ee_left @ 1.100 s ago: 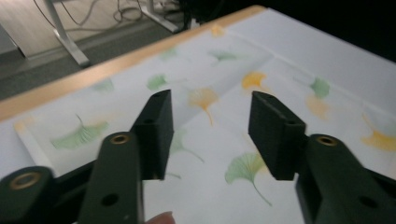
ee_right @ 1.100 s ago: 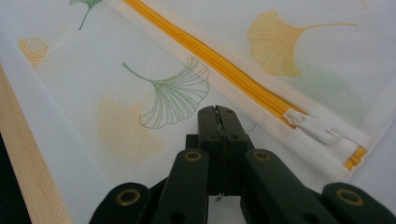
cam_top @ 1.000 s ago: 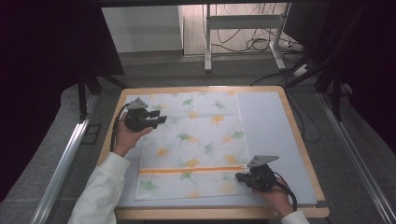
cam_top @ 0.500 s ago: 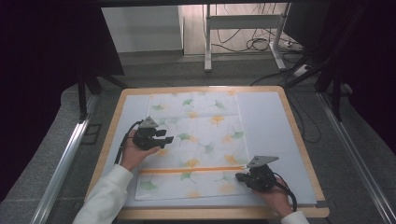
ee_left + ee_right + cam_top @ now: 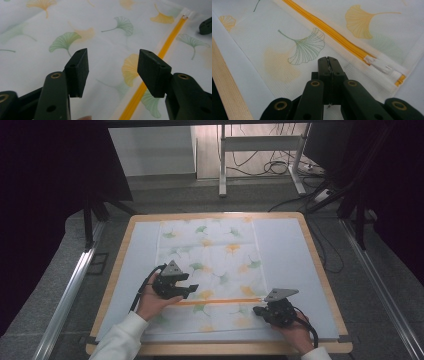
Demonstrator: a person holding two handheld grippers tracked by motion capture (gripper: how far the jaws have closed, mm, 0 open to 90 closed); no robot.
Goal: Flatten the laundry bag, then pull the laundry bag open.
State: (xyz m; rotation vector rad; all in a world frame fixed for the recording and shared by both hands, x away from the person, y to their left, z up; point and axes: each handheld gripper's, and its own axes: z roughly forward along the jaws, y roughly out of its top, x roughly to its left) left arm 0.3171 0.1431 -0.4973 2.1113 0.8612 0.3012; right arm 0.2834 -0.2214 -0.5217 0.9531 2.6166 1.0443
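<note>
Since before, the left gripper (image 5: 192, 290), spread, nears the near-left zipper (image 5: 220, 301); right gripper (image 5: 258, 310), pressed together, should steady the bag (image 5: 210, 250).

A white mesh bag printed with ginkgo leaves (image 5: 207, 270) lies flat on the wood-rimmed desk (image 5: 320, 270). The left gripper (image 5: 192, 289) hovers near its orange zipper (image 5: 220, 302); the right gripper (image 5: 257, 310) rests at the bag's right edge.

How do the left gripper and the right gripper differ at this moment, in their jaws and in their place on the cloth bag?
The left gripper has its jaws wide apart, above the leaf-print bag; the right gripper has its jaws pressed together, seemingly pinching the fabric. The left one is beside the orange zipper near the bag's left side; the right one is at the zipper's end, near the white pull. Both are black.
</note>
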